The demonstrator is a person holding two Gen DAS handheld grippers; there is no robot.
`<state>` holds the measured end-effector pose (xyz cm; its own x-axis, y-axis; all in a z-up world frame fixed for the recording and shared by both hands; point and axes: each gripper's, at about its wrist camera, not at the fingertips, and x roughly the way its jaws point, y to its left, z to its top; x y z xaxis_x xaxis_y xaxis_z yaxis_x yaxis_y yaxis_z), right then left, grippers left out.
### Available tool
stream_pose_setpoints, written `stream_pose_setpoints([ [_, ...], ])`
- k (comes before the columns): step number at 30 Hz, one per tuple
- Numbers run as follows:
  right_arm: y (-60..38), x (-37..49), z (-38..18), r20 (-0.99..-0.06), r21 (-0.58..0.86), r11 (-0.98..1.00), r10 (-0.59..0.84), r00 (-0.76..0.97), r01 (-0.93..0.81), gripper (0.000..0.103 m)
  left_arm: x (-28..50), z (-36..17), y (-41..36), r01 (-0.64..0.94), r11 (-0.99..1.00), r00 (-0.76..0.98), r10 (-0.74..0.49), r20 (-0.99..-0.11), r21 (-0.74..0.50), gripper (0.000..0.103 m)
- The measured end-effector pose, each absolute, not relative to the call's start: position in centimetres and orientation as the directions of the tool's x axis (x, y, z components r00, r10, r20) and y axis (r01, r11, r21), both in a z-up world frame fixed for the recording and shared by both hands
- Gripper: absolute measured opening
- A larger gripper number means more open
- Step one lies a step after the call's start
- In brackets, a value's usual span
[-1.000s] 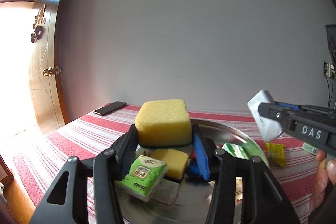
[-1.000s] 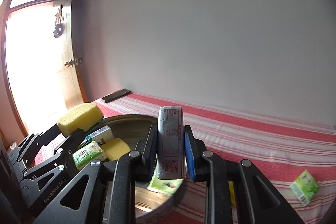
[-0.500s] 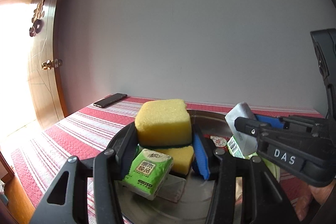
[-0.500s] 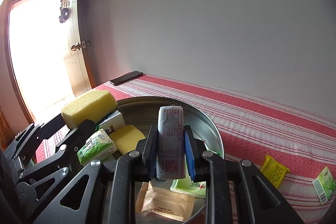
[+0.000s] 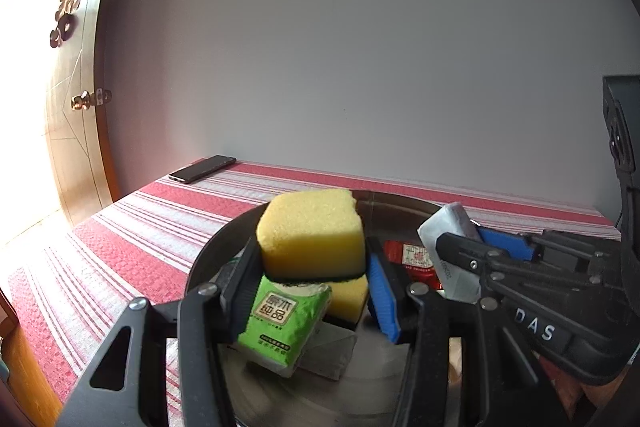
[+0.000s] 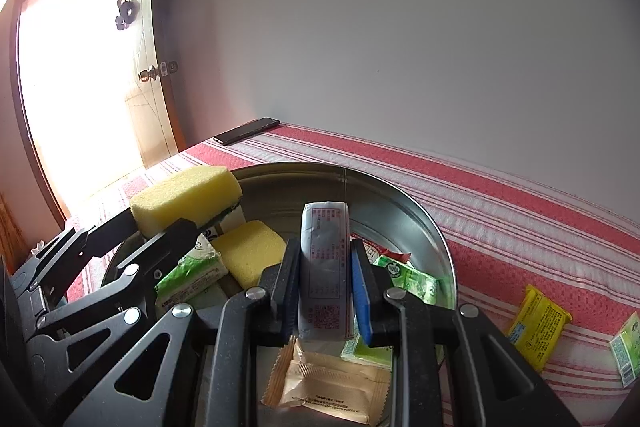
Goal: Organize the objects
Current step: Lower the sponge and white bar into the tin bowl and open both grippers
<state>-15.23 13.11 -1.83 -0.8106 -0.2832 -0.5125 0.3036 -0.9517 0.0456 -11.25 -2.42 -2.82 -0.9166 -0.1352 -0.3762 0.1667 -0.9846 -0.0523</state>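
- Sponge point(image 5: 311, 233) time: the left gripper point(image 5: 314, 279) has its jaws clamped on a chunky yellow sponge with a dark scrubby underside, held up over the round metal tray point(image 6: 424, 223).
- Right gripper point(image 6: 325, 281) is squeezed tight on a grey-white tissue pack point(image 6: 326, 259), standing on end between the pads, also above the tray. From the left wrist view you can see that pack point(image 5: 450, 247) poking out of the black fingers point(image 5: 472, 259) off to the right.
- Already lying in the tray: a second yellow sponge point(image 6: 250, 251), a green tissue pack point(image 5: 280, 323), a red sachet point(image 5: 412, 259), another green packet point(image 6: 412, 277) and a beige wrapped packet point(image 6: 332, 383) down at the near edge.
- Outside the tray, on the red-and-white striped tablecloth point(image 6: 520, 227): a yellow packet point(image 6: 538, 327) and, just beside it near the frame edge, a green-white packet point(image 6: 626, 347).
- Dark phone point(image 6: 246, 131) sits at the far corner of the table, near the wooden door point(image 5: 76, 131).
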Motion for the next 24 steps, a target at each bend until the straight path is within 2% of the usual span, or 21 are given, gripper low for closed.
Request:
stream_pose_setpoints([
  [12,13.0,-15.0,-1.6,-0.498,0.045,-0.951,-0.286,-0.819,0.305,0.026,-11.6,-3.0,-2.8,0.16,-0.984,-0.908,-0.118,-0.403,-0.073,0.052],
  [14,13.2,-14.9,-1.6,-0.497,0.049,-0.952,-0.286,-0.819,0.303,0.026,-11.3,-2.9,-2.6,0.167,-0.984,-0.912,-0.13,-0.39,-0.064,0.061],
  [16,13.6,-14.6,-1.6,-0.492,0.05,-0.954,-0.282,-0.824,0.297,0.026,-10.9,-2.7,-2.3,0.177,-0.983,-0.918,-0.147,-0.368,-0.048,0.078],
  [17,13.8,-14.5,-1.6,-0.489,0.05,-0.955,-0.28,-0.826,0.293,0.027,-10.6,-2.6,-2.1,0.184,-0.982,-0.922,-0.158,-0.354,-0.04,0.083],
  [19,14.8,-14.0,-1.8,-0.486,0.054,-0.959,-0.267,-0.832,0.277,0.032,-10.3,-2.4,-1.9,0.194,-0.981,-0.927,-0.175,-0.333,-0.026,0.098],
  [21,15.5,-13.6,-1.8,-0.484,0.061,-0.963,-0.259,-0.836,0.262,0.04,-9.9,-2.3,-1.7,0.2,-0.98,-0.93,-0.184,-0.319,-0.016,0.103],
  [24,17.1,-13.0,-1.8,-0.481,0.072,-0.969,-0.241,-0.843,0.236,0.049,-9.9,-2.2,-1.6,0.206,-0.979,-0.927,-0.193,-0.32,-0.005,0.103],
])
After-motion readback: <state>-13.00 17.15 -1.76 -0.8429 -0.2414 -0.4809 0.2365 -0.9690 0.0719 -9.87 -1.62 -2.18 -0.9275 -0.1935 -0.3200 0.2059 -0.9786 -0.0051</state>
